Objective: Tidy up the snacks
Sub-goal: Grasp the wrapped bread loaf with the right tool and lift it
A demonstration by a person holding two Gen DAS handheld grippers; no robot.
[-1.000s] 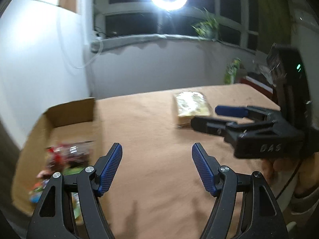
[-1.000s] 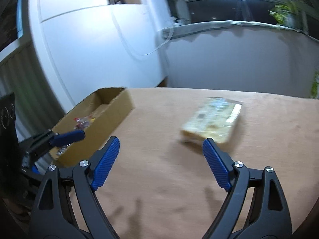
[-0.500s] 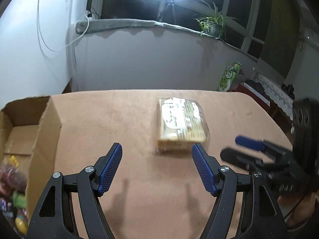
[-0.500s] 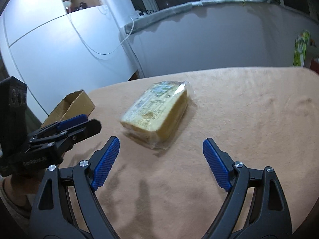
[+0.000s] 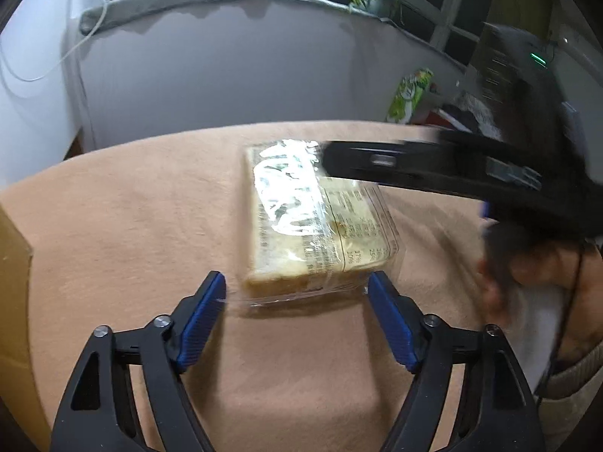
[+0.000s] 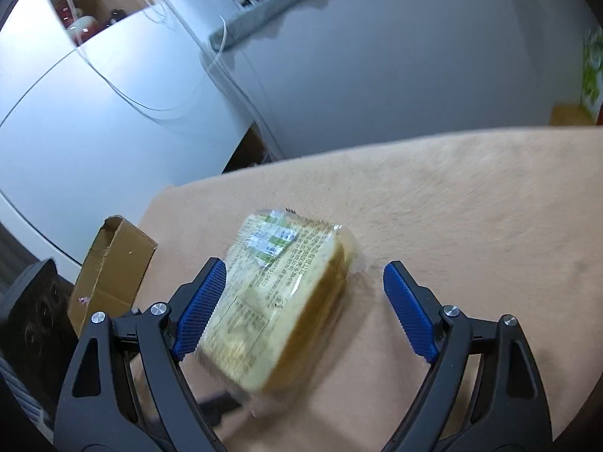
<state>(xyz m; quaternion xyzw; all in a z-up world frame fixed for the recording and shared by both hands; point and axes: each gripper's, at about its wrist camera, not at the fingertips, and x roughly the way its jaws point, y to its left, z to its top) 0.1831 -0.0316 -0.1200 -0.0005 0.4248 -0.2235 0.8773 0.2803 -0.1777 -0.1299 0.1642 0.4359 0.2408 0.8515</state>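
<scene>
A clear-wrapped pack of sliced bread (image 5: 312, 222) lies flat on the tan tablecloth (image 5: 132, 226). My left gripper (image 5: 297, 316) is open, its blue pads just at the pack's near end, one on each side. My right gripper (image 6: 301, 309) is open over the same pack (image 6: 279, 290), which lies between its fingers, closer to the left pad. In the left wrist view the right gripper reaches in from the right, above the pack's far end. The cardboard box (image 6: 113, 267) stands at the table's left edge.
A corner of the box (image 5: 13, 282) shows at the left in the left wrist view. A white wall and a grey ledge rise behind the table. A green packet (image 5: 409, 94) stands beyond the far right corner. The person's hand (image 5: 535, 275) is at the right.
Both grippers have moved in toward the bread pack. The left one now brackets its near end. The right one has come down over it from the right.
</scene>
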